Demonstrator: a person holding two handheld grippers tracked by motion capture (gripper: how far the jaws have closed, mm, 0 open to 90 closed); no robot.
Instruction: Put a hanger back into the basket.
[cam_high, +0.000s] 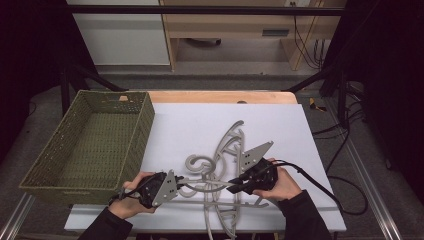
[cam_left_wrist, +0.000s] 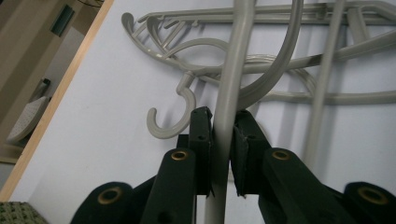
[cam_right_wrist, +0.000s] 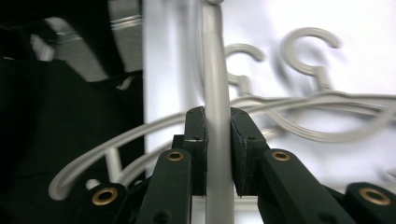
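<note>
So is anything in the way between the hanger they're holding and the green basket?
Nothing stands on the white board between the hanger and the basket. Other hangers lie tangled around it, though.

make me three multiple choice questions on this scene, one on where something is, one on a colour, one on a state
1. Where does the basket stand?
A. at the left side of the table
B. at the right side of the table
C. on top of the hangers

2. What colour are the hangers?
A. red
B. light grey
C. blue

3. How does the left gripper stand?
A. wide open above the board
B. shut on a hanger bar
C. shut on the basket rim

Answers:
1. A, the high view shows the green woven basket at the left, beside the white board.
2. B, the tangled hangers on the board are pale grey in the high view and both gripper views.
3. B, the left gripper view shows a grey bar pinched between its jaws; the right gripper grips a bar likewise.
</note>
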